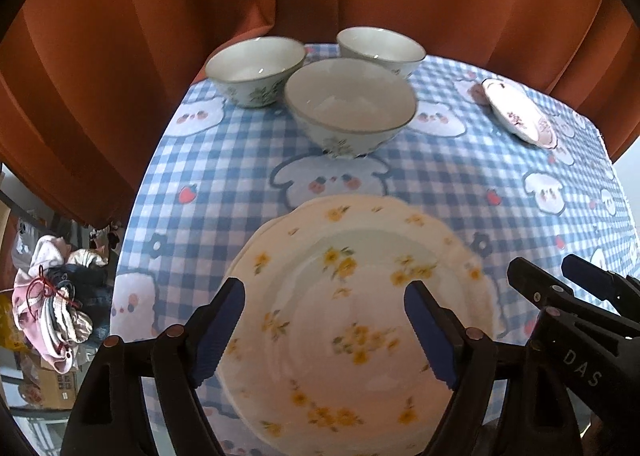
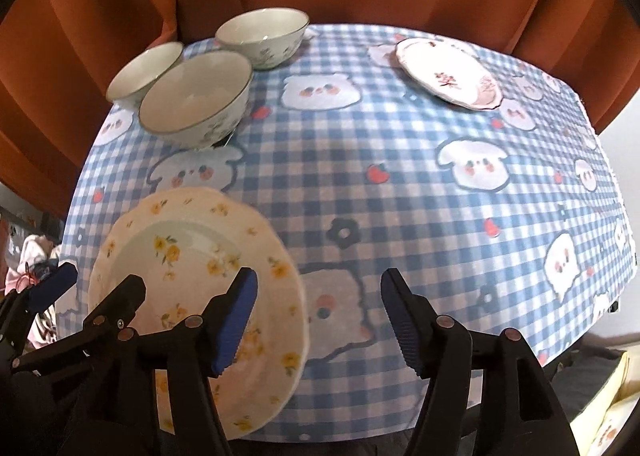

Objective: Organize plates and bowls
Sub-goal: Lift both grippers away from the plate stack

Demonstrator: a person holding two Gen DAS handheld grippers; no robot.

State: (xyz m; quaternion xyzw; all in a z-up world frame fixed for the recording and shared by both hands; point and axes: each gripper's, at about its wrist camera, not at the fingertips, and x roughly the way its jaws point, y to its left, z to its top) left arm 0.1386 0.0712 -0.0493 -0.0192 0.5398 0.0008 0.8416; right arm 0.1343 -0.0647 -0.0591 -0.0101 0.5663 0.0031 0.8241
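Hovering over the near edge of the table point(image 2: 400, 176), both grippers are pointing steeply down with nothing between their jaws. The left gripper point(image 1: 324, 332) is standing wide open directly above the yellow plate point(image 1: 352, 320), which appears to be lying on top of at least one more plate, since a second rim is peeking out at its far left edge; the pads are not touching it. The right gripper point(image 2: 318, 322) is also open, its left pad hanging over that plate's right rim and its right pad over bare cloth point(image 2: 440, 216).

Judging from the layout, the next piece to gather is the pink plate point(image 2: 450, 74), lying flat at the far right of the table, well apart from both grippers. It is sitting ahead and to the right of the right gripper, so that hand is the nearer one. The plate is nearly round, so no long axis matters; its near rim is the part facing the jaws.

The three bowls point(image 1: 350, 106) are clustered at the far left, closer to the left gripper and straight ahead of it, upright and just beside one another.

For writing, the letters "DAS" are showing on the right gripper's body in the left view. Red marks on the pink plate are too blurred to read.
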